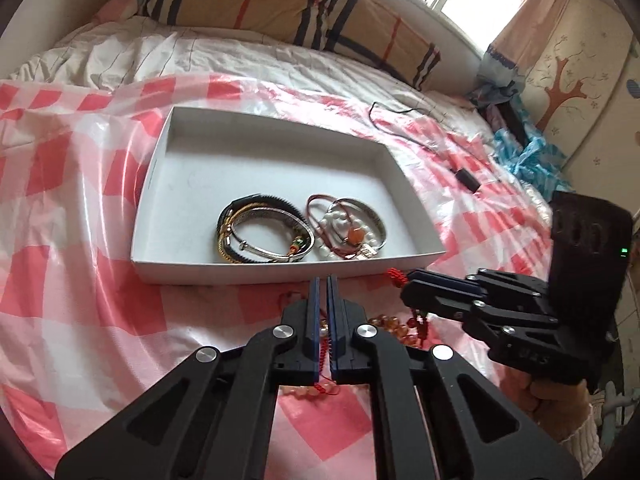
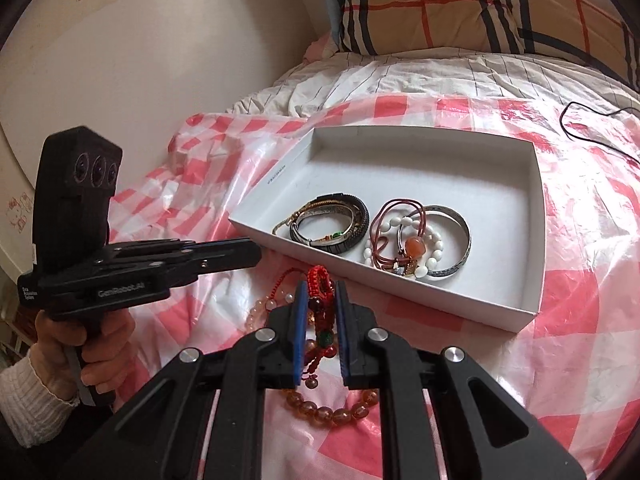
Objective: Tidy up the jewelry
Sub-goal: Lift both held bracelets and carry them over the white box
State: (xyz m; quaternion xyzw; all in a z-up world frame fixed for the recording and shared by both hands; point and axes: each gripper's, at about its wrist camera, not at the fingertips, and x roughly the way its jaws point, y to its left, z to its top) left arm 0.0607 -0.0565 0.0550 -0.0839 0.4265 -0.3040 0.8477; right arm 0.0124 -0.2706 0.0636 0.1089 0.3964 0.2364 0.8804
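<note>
A white shallow box (image 1: 160, 160) (image 2: 536, 216) lies on the bed with several bracelets in it: a dark stacked bundle (image 1: 264, 228) (image 2: 332, 222) and a bangle with white beads and an orange stone (image 1: 352, 228) (image 2: 416, 240). My right gripper (image 2: 321, 294) (image 1: 405, 286) is shut on a red woven beaded bracelet (image 2: 320, 280) just in front of the box. An amber bead bracelet (image 2: 324, 414) (image 1: 394, 326) lies beneath it. My left gripper (image 1: 323, 280) (image 2: 256, 254) is shut and holds nothing that I can see, hovering left of the loose bracelets.
A pink checked plastic sheet (image 1: 80, 208) (image 2: 592, 280) covers the bed. A plaid pillow (image 1: 280, 0) (image 2: 460, 8) lies at the back. A black cable with a small adapter (image 1: 466, 178) lies right of the box.
</note>
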